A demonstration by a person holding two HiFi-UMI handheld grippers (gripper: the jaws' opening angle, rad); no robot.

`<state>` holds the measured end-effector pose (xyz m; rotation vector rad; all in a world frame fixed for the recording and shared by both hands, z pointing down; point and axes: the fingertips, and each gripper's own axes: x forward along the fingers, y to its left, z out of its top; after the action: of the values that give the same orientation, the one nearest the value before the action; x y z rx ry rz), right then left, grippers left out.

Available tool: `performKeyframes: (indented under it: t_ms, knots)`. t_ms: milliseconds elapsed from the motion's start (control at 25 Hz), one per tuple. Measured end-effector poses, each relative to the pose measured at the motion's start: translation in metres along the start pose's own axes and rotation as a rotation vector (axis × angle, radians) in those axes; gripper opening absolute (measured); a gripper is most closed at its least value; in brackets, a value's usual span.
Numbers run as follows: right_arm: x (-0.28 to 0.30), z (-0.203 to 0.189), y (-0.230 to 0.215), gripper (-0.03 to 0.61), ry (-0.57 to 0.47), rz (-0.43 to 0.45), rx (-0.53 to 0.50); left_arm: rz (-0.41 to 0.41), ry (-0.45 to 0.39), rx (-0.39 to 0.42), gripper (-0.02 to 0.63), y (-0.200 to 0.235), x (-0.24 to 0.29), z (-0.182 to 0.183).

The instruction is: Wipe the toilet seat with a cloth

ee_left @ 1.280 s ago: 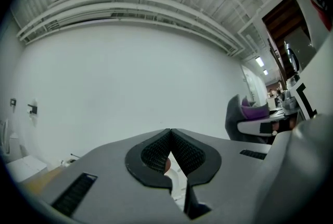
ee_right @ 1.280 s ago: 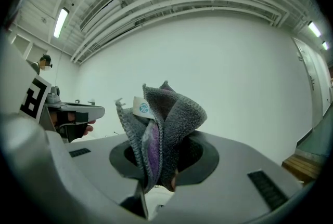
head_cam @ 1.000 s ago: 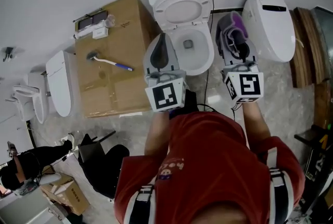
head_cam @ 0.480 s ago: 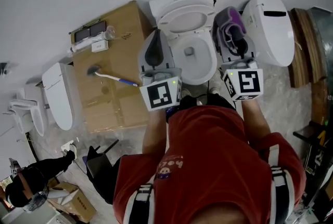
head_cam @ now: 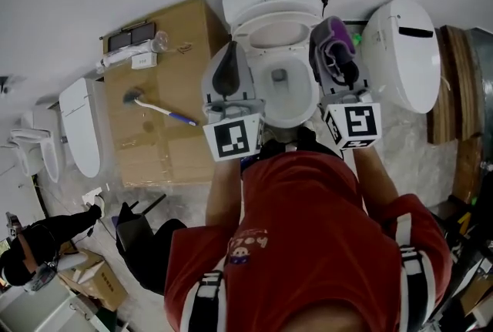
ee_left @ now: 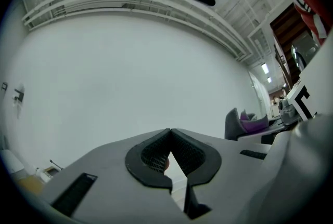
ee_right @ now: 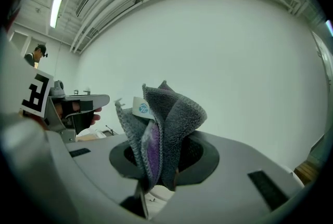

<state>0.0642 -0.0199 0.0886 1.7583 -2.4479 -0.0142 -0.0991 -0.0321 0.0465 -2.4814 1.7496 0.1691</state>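
Note:
A white toilet stands against the wall in the head view, its lid raised and its seat down around the bowl. My left gripper hangs over the seat's left side, shut with nothing in it; in the left gripper view its tips meet. Over the seat's right side, my right gripper is shut on a bunched grey and purple cloth. The cloth stands up between the jaws in the right gripper view.
A cardboard box left of the toilet carries a toilet brush and small items. A second white toilet stands to the right, wooden boards beyond it. White seat parts lean at the left. A person crouches at bottom left.
Both grippers have moved forward toward the wall along the toilet's sides. The cloth stays in the right gripper, and the left stays shut.

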Motion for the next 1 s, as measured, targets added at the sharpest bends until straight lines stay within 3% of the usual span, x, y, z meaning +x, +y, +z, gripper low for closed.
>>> performKeyframes:
  t_ms: [440, 720, 1000]
  knots:
    - [0.051, -0.067, -0.004, 0.086, 0.081, 0.044, 0.061, 0.062, 0.068, 0.003, 0.014, -0.003, 0.003, -0.046]
    - [0.118, -0.127, 0.011, 0.086, 0.112, 0.082, 0.026, 0.120, 0.079, -0.024, 0.014, 0.005, 0.001, -0.076]
    - [0.175, -0.193, 0.014, 0.086, 0.144, 0.066, 0.008, 0.158, 0.114, -0.041, 0.014, 0.014, -0.004, -0.127]
